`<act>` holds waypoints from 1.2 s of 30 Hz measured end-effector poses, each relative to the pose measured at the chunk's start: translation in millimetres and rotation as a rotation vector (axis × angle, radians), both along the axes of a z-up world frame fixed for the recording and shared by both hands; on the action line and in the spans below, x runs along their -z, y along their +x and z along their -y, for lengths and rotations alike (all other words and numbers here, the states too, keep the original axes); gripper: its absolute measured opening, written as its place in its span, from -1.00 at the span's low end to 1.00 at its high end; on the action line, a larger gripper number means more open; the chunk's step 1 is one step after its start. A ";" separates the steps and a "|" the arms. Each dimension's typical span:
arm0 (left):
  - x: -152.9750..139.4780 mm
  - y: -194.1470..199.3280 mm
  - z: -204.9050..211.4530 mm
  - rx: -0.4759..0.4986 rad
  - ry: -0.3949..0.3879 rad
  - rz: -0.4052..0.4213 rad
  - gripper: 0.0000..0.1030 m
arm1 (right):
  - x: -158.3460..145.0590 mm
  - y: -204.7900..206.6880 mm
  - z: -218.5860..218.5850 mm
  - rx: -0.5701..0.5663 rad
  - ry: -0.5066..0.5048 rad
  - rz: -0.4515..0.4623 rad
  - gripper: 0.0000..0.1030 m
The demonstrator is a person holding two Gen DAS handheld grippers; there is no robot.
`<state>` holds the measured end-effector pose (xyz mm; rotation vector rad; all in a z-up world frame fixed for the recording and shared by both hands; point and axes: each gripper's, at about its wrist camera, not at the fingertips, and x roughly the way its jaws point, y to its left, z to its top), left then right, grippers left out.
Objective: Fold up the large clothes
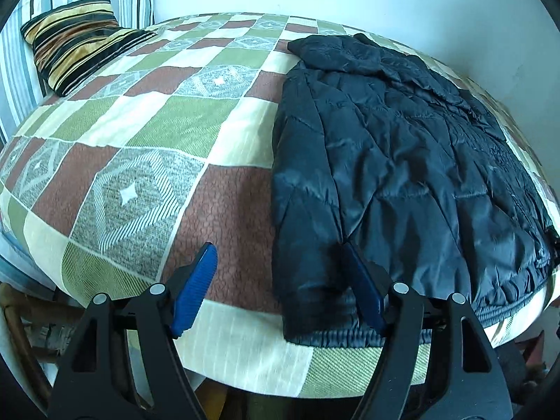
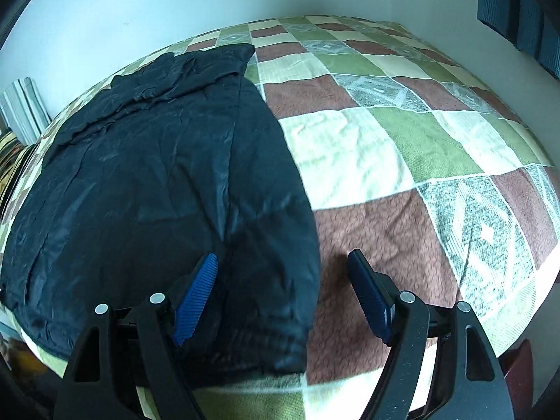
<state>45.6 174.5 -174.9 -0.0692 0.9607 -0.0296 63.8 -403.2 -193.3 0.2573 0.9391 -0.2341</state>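
Spread flat, a dark navy quilted puffer jacket (image 1: 402, 161) lies on the bed's checked green, brown and cream bedspread (image 1: 147, 133), its elastic hem at the near edge. Both the left gripper (image 1: 280, 280) and the right gripper (image 2: 281, 283) hover over the hem corners with jaws wide apart, pinching nothing. A striped cushion (image 1: 77, 42) sits at the far corner.

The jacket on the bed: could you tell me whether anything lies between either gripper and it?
Nothing visible does. The dark quilted jacket lies flat on the checked bedspread, and both the left gripper and the right gripper stand open right over its near corners. The striped pillow sits well away, near the wall.
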 end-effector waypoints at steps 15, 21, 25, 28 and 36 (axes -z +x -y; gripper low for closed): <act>4.5 -9.5 -4.5 0.016 -0.150 -0.041 0.07 | -2.3 -30.0 -28.2 -0.054 0.023 0.029 -0.06; 5.6 -14.1 -1.1 0.043 -0.168 -0.046 -0.13 | -3.0 -34.2 -29.2 -0.057 0.067 0.047 -0.44; 2.3 -18.8 9.8 0.090 -0.151 -0.036 -0.53 | -8.4 -37.6 -34.9 -0.069 0.040 0.064 -0.67; -1.2 -21.4 13.6 0.102 -0.127 -0.016 -0.70 | -10.2 -40.4 -34.7 -0.065 0.044 0.077 -0.73; -25.7 -31.2 1.4 0.051 -0.196 0.069 -0.83 | -30.4 -53.2 -34.4 -0.050 0.057 0.153 -0.80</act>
